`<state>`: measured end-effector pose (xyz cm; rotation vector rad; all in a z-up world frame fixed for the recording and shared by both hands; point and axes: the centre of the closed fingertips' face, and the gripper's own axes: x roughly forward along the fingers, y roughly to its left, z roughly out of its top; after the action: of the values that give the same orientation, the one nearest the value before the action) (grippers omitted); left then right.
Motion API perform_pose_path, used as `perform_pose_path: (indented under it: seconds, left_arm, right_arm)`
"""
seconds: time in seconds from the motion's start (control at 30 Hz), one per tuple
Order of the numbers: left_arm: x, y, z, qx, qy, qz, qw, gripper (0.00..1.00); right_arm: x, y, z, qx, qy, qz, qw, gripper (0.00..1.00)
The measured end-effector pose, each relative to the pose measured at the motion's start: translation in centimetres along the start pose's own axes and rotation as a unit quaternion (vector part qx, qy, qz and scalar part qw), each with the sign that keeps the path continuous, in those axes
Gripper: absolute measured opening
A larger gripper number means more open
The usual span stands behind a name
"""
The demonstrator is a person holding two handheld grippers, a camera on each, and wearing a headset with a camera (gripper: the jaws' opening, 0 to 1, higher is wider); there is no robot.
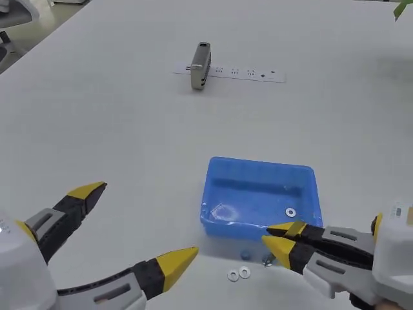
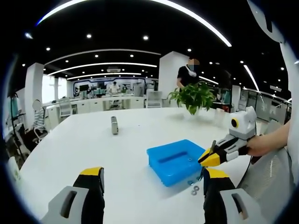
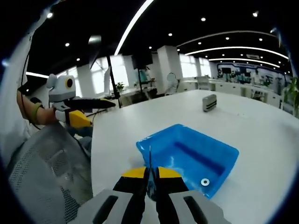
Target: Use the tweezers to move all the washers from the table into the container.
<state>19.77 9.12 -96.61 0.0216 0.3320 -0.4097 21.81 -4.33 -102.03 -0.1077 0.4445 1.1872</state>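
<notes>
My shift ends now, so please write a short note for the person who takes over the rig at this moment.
Left gripper: open, holds nothing, above the table.
Right gripper: shut on the tweezers, at the near edge of the blue container.
Done: one washer lies in the container.
Left: two washers on the table, just in front of the container.
</notes>
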Motion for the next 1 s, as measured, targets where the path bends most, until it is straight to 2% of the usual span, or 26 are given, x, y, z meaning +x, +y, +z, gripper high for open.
perform_pose_path:
  seconds: [0.07,0.1,0.17,0.23,0.33,0.4,0.57,0.63,0.7,1.0]
  left_arm:
    - [0.0,-0.1,0.0,0.003,0.001,-0.001,1.0,0.89]
    - [0.0,-0.1,-0.1,0.004,0.003,-0.001,1.0,0.89]
    - [0.1,-0.3,0.0,0.005,0.003,-0.002,1.0,0.89]
    - [-0.1,0.1,-0.2,0.005,0.001,-0.001,1.0,0.89]
    - [0.0,-0.2,0.1,0.003,-0.001,0.0,1.0,0.89]
    - [0.0,-0.4,0.2,0.004,0.0,0.0,1.0,0.89]
    - [0.1,-0.6,0.3,0.005,0.001,0.0,1.0,0.89]
    - [0.1,-0.7,0.4,0.005,0.0,0.001,1.0,0.89]
    - [0.1,-0.7,0.5,0.003,-0.001,0.003,1.0,0.89]
    - [-0.1,-0.6,1.4,-0.005,-0.02,0.01,0.9997,0.88]
  right_arm:
    - [0.1,0.4,-0.1,-0.018,0.005,0.007,0.9998,0.03]
    - [0.2,0.6,-0.1,-0.041,0.01,0.007,0.9991,0.03]
    - [0.3,0.8,-0.1,-0.046,0.013,0.006,0.9988,0.03]
    - [0.3,0.8,-0.1,-0.049,0.014,0.006,0.9987,0.03]
    - [0.4,0.9,-0.3,-0.059,0.024,0.012,0.9979,0.02]
    - [0.4,0.6,-0.3,-0.061,0.029,0.007,0.9977,0.01]
    - [0.3,-0.3,-0.3,-0.011,0.019,-0.005,0.9997,0.01]
    - [0.1,-0.7,-0.2,-0.001,0.016,-0.01,0.9998,0.02]
    - [-0.1,-0.7,-0.1,0.024,0.01,-0.005,0.9997,0.02]
    - [-0.6,-0.6,1.3,0.065,-0.012,0.018,0.9977,0.02]
